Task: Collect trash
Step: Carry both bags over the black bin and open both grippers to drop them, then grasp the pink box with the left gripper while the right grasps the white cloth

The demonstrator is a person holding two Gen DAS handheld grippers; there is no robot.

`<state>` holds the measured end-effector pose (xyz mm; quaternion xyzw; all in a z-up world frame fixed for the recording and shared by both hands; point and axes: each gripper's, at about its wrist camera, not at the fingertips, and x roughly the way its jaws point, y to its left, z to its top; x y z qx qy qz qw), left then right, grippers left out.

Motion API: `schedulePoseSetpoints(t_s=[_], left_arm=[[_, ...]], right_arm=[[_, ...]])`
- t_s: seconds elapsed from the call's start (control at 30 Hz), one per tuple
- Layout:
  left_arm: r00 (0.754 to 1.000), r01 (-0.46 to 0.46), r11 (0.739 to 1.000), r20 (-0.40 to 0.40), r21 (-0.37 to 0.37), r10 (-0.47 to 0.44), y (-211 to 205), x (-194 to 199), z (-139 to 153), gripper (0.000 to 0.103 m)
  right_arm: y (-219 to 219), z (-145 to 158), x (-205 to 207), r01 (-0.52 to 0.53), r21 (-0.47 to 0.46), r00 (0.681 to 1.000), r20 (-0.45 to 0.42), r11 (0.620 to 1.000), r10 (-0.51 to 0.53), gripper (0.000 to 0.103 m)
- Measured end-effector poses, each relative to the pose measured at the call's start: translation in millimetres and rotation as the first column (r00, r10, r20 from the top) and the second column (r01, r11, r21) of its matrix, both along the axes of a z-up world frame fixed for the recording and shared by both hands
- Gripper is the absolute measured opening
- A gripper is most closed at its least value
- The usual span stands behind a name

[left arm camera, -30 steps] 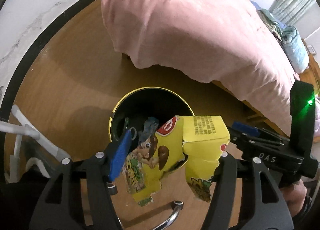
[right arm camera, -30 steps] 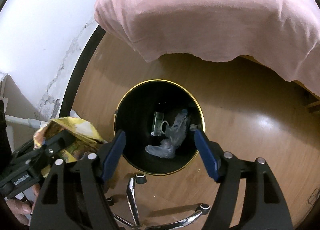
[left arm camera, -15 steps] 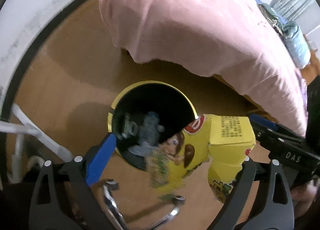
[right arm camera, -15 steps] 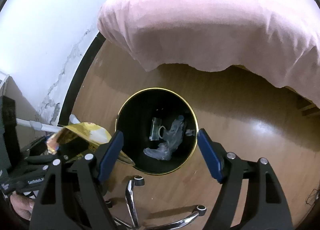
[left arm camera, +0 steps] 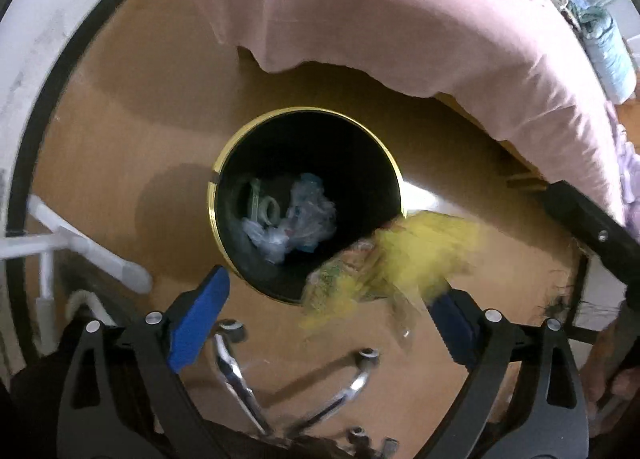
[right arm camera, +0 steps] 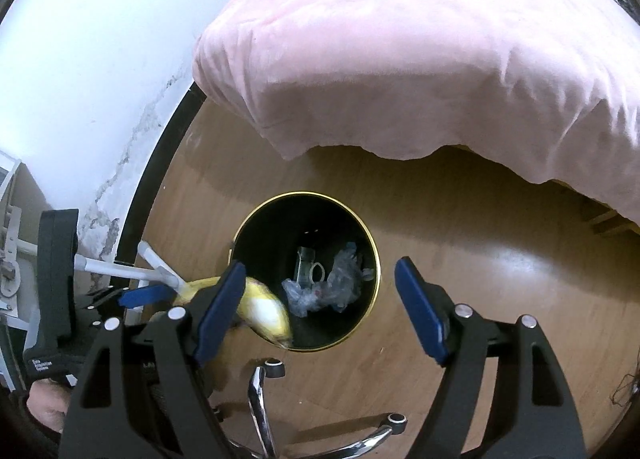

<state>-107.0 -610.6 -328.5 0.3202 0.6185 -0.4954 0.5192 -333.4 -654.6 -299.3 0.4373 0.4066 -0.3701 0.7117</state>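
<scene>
A black bin with a gold rim (left arm camera: 394, 167) (right arm camera: 370, 239) stands on the wooden floor and holds crumpled clear plastic (left arm camera: 304, 215) (right arm camera: 332, 287). A yellow snack bag (left arm camera: 396, 259) is blurred in mid-air over the bin's near right rim, free of my left gripper (left arm camera: 324, 319), which is open above the bin. In the right wrist view the bag (right arm camera: 264, 311) shows at the bin's near left rim. My right gripper (right arm camera: 320, 307) is open and empty above the bin.
A bed with a pink cover (left arm camera: 400, 11) (right arm camera: 420, 59) overhangs the floor behind the bin. A chrome swivel-chair base (left arm camera: 240, 375) (right arm camera: 260, 391) lies below the grippers. White tube legs (left arm camera: 80, 247) and a white wall with black skirting (right arm camera: 160, 151) are on the left.
My left gripper opened wide and let go of the yellow bag, which now drops toward the bin. Both grippers have shifted a little over the bin.
</scene>
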Motion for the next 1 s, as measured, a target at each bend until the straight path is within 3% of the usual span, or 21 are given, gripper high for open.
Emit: schedulePoseSetpoints(t_s=[0.17, 0.4, 0.5, 0.63, 0.8, 0.87, 0.97, 1.0], left_arm=[[0.996, -0.039, 0.999, -0.077, -0.005, 0.039, -2, 6, 2, 0.092], [0.999, -0.047, 0.996, 0.004, -0.074, 0.047, 4, 10, 31, 0.092], [0.998, -0.023, 0.989, 0.06, -0.144, 0.032, 10, 11, 66, 0.092], [0.982, 0.019, 0.956, 0.184, -0.292, 0.037, 35, 17, 144, 0.092], [0.929, -0.009, 0.882, 0.322, -0.472, 0.182, 109, 56, 247, 0.096], [0.887, -0.049, 0.854, 0.371, -0.518, 0.276, 156, 85, 280, 0.096], [0.801, -0.141, 0.825, 0.427, -0.547, 0.42, 235, 133, 311, 0.096], [0.771, -0.173, 0.815, 0.439, -0.554, 0.461, 260, 147, 317, 0.096]], right_arm=[[1, 0, 0, 0.003, -0.001, 1.0, 0.004, 1.0, -0.003, 0.075], [5, 7, 3, -0.005, -0.008, 1.0, 0.002, 1.0, 0.005, 0.075], [8, 22, 8, -0.021, -0.029, 1.0, 0.011, 0.999, 0.022, 0.075], [17, 72, 24, -0.072, -0.117, 0.997, 0.029, 0.991, 0.075, 0.078], [45, 147, 86, -0.225, -0.262, 0.97, 0.035, 0.938, 0.242, 0.081], [66, 174, 124, -0.306, -0.314, 0.94, 0.049, 0.899, 0.337, 0.082], [112, 207, 192, -0.444, -0.369, 0.863, 0.068, 0.817, 0.5, 0.082], [137, 219, 224, -0.505, -0.39, 0.816, 0.075, 0.77, 0.573, 0.082]])
